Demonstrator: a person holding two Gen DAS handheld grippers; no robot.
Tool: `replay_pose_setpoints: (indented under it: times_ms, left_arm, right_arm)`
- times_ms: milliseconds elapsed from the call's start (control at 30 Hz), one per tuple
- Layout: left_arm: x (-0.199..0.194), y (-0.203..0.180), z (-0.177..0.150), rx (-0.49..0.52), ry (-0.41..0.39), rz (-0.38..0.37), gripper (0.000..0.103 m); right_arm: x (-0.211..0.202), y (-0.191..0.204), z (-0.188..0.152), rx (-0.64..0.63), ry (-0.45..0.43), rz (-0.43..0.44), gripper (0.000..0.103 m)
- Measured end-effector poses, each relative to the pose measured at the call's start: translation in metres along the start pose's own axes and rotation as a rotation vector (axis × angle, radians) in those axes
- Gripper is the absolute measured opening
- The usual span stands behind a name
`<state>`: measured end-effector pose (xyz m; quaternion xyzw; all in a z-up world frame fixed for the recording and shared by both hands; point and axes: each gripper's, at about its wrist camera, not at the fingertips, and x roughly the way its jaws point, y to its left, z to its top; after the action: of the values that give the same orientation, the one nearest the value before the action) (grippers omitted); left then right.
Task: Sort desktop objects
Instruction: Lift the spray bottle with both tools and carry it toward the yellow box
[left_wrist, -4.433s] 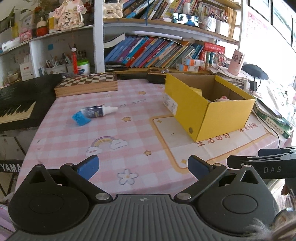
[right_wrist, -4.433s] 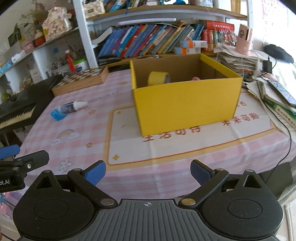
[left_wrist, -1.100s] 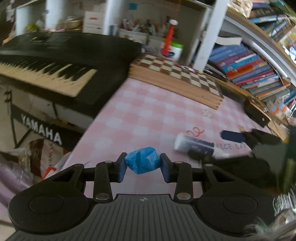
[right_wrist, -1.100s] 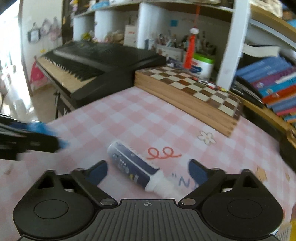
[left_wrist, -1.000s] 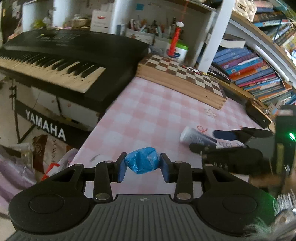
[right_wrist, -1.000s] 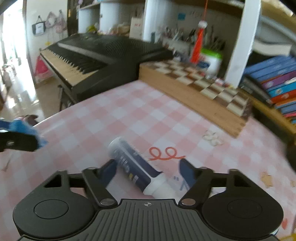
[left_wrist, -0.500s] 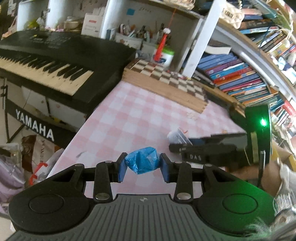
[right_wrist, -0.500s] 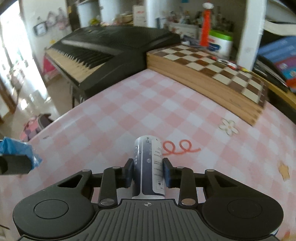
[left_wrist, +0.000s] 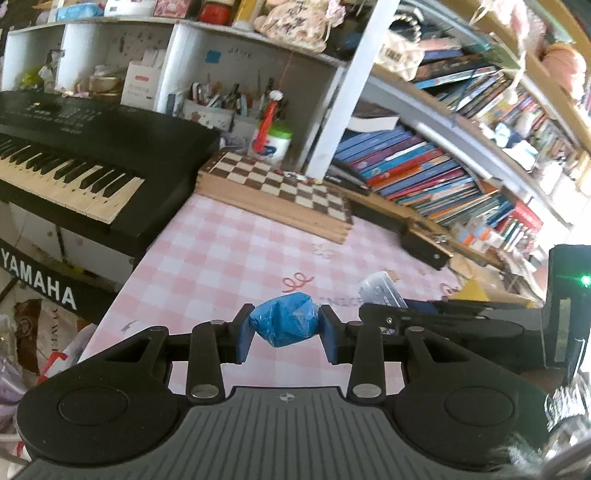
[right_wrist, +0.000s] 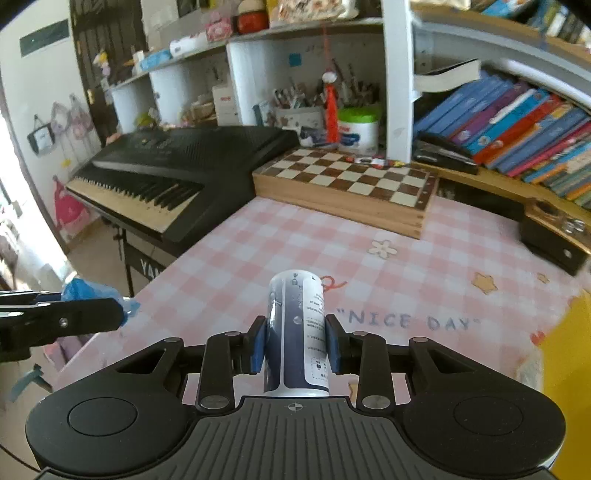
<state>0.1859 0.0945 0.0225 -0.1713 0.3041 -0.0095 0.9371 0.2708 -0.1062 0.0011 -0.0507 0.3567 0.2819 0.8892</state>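
My left gripper (left_wrist: 284, 334) is shut on a crumpled blue wad (left_wrist: 283, 324) and holds it above the left part of the pink checked tablecloth (left_wrist: 221, 258). My right gripper (right_wrist: 295, 347) is shut on a dark blue and white tube (right_wrist: 298, 332), lifted off the table with its flat end pointing forward. The tube's end also shows in the left wrist view (left_wrist: 382, 290), beside the right gripper's black body. The blue wad shows at the left edge of the right wrist view (right_wrist: 92, 293). A corner of the yellow box (right_wrist: 565, 354) is at the right edge.
A wooden chessboard (right_wrist: 347, 188) lies at the table's back. A black Yamaha keyboard (right_wrist: 173, 166) stands off the table's left edge. A small black drawer box (right_wrist: 554, 236) sits at the back right. Bookshelves (left_wrist: 424, 166) fill the wall behind.
The right gripper closed on the tube and lifted it off the table. Both grippers have risen and swung right, each carrying its object. The left has kept its grip on the blue wad.
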Motion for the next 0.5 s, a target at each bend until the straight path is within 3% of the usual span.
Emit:
replay_pose_setpoints:
  times_ms: [500]
  left_arm:
    - [-0.085,0.006,-0.054,0.005,0.002,-0.118,0.034]
  right_arm:
    - [-0.092,0.052,-0.065,0.068,-0.005,-0.056,0.032]
